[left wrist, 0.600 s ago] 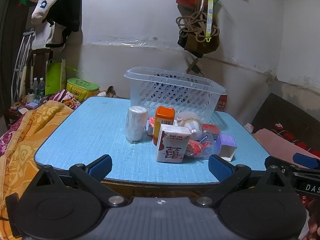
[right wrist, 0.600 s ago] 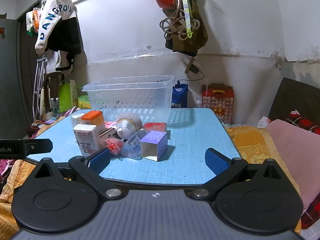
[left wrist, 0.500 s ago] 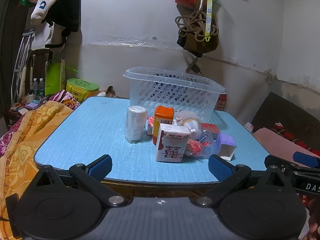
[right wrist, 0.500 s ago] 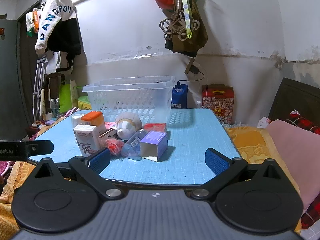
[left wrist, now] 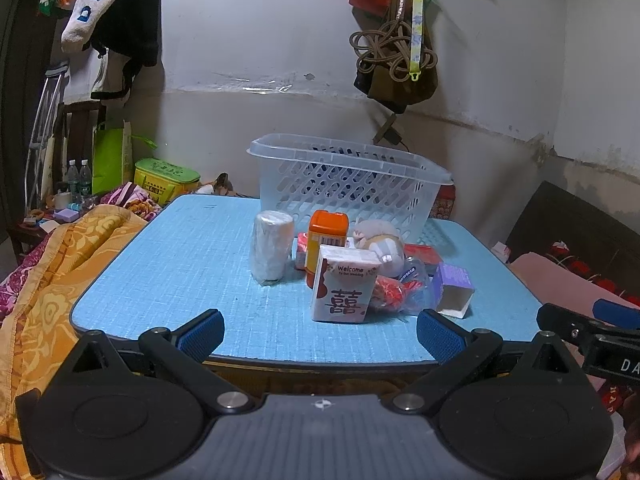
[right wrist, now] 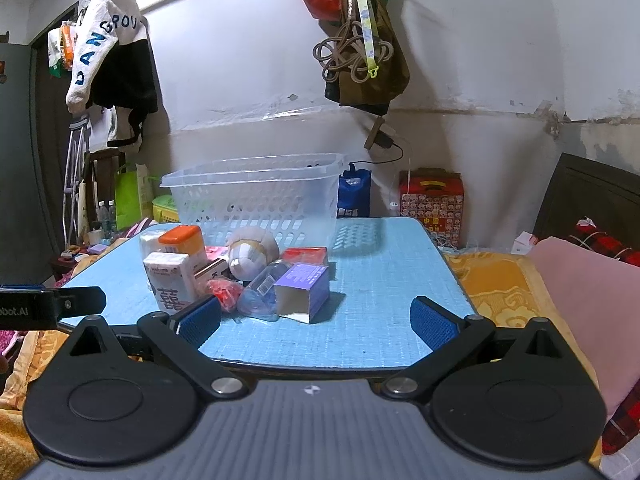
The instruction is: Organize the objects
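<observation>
A clear plastic basket point(left wrist: 348, 188) point(right wrist: 256, 200) stands at the back of the blue table point(left wrist: 192, 264) point(right wrist: 384, 280). In front of it lies a cluster: a white roll point(left wrist: 270, 247), an orange-capped bottle point(left wrist: 326, 236) point(right wrist: 186, 245), a white wedding box point(left wrist: 344, 290) point(right wrist: 170, 282), a plush toy point(left wrist: 380, 242) point(right wrist: 252, 250), a purple box point(left wrist: 454, 288) point(right wrist: 304, 292), a small clear bottle point(right wrist: 260, 292) and red packets point(left wrist: 390, 294). My left gripper point(left wrist: 320, 332) and right gripper point(right wrist: 316, 320) are open and empty, at the table's near edge.
An orange blanket point(left wrist: 48, 280) lies left of the table. A pink cushion point(right wrist: 584, 304) and bedding lie to the right. Bags hang on the wall point(right wrist: 360, 40). Boxes point(right wrist: 432, 208) stand behind the table. The other gripper shows at the right edge in the left wrist view point(left wrist: 592, 336).
Both views have shifted very slightly; the objects on the table have not moved and both grippers stay open.
</observation>
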Demonstrator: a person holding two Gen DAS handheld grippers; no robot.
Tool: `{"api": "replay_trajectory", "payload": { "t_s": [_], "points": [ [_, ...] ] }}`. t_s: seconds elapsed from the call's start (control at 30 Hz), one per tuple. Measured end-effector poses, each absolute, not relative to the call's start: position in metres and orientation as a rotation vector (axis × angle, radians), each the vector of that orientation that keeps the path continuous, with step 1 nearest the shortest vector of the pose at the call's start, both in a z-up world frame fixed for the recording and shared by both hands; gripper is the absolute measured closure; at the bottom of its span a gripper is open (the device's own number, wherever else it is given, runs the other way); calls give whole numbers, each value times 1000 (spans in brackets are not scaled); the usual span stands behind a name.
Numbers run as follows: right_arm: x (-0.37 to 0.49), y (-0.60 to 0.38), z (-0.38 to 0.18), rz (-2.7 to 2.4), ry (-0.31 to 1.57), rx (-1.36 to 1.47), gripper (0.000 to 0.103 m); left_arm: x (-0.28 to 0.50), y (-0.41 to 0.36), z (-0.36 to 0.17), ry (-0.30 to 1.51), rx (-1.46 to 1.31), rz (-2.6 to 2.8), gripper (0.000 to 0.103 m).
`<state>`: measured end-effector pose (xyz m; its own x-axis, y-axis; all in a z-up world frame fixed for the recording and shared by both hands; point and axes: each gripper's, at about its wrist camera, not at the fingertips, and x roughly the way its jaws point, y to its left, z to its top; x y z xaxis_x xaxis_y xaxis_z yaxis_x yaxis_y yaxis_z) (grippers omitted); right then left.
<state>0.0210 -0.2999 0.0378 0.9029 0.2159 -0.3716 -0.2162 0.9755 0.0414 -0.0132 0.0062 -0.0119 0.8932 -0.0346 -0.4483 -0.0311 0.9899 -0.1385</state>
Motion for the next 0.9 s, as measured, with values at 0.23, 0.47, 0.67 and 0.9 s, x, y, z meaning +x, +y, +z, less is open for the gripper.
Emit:
{"api": "replay_trajectory", "payload": {
  "t_s": [0.23,0.47,0.67,0.9],
  "points": [
    [19,-299,38,217,381,-10,0,-15,3,-12,464,-133,-2,0],
    [19,-299,38,213,383,-3,0,-17,5,-13,463,-130,2,0],
    [19,-299,38,207,385,-3,0,-17,5,-13,465,-130,9,0],
    [19,-299,37,204,389,-3,0,-17,6,-14,468,-123,13,0]
  ]
}}
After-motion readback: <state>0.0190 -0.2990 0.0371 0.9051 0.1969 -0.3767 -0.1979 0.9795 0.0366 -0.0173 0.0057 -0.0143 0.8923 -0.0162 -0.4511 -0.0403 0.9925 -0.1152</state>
